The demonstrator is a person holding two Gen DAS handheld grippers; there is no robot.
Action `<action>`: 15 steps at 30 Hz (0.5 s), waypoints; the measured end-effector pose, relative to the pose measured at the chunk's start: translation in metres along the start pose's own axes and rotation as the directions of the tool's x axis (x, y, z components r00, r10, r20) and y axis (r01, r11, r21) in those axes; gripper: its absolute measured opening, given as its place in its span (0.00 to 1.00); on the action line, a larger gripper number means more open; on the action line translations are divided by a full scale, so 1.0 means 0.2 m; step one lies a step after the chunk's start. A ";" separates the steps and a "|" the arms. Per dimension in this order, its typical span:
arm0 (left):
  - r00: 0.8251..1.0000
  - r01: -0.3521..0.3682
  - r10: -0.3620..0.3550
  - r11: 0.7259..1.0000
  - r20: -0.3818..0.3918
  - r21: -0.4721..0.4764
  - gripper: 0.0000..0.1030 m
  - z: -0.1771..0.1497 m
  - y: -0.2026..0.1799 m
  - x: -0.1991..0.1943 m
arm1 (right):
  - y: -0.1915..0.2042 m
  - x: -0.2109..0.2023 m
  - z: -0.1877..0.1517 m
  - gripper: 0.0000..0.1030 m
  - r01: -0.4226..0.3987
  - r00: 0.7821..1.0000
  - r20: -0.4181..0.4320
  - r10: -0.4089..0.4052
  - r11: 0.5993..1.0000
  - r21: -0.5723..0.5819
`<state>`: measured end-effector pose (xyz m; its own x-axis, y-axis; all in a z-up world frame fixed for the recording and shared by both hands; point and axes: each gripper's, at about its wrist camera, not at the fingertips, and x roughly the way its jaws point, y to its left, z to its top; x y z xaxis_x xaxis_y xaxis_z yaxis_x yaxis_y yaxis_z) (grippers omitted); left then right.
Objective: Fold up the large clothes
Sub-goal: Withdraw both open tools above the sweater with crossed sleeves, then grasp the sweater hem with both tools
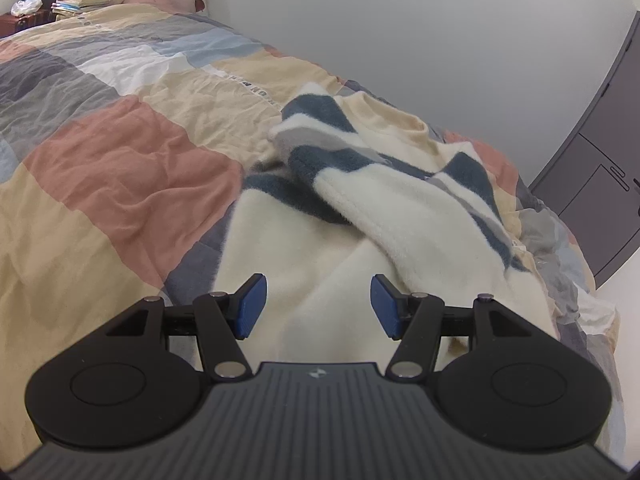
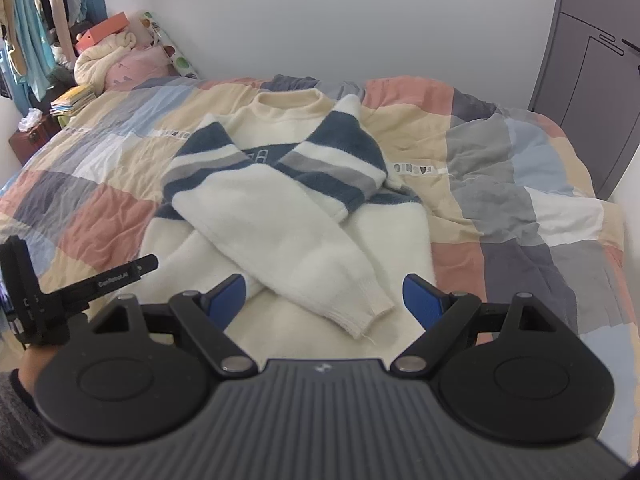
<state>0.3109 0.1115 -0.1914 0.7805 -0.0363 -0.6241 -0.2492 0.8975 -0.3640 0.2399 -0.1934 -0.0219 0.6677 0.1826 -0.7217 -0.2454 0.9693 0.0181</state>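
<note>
Sweater (image 2: 280, 216): lies flat on the patchwork quilt (image 2: 520, 184), collar toward the wall; both sleeves are crossed over the chest, likely so the body can be folded next.
Left gripper (image 1: 318, 306): released, nothing between the blue pads, tilted down over the hem.
Right gripper (image 2: 324, 300): spread wide, empty, angled down above the near cuff (image 2: 360, 316).

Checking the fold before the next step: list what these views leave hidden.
- Sweater hem: both views, hidden behind each tool's body.
- Chest lettering: right wrist view, covered by the crossed sleeves and too small.
- Left tool: right wrist view shows only part of it at the left edge.
</note>
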 end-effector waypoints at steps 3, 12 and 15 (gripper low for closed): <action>1.000 0.006 -0.006 1.000 -0.005 -0.025 0.62 0.00 0.02 -0.01 | -0.01 0.02 -0.02 0.84 -0.015 1.000 -0.006 0.015 1.000 0.010; 0.997 -0.073 0.069 0.991 -0.040 -0.111 0.62 -0.07 0.10 -0.09 | -0.19 0.30 -0.16 0.84 0.019 0.994 -0.112 -0.009 0.996 0.093; 0.995 -0.096 0.090 0.985 -0.050 -0.143 0.62 -0.10 0.13 -0.12 | -0.31 0.44 -0.22 0.84 0.016 0.990 -0.139 0.004 0.989 0.145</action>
<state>0.2750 0.1273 -0.1997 0.7254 0.0226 -0.6879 -0.4026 0.8245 -0.3975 0.2826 -0.2447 -0.1173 0.5629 0.1619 -0.8105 -0.1300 0.9858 0.1067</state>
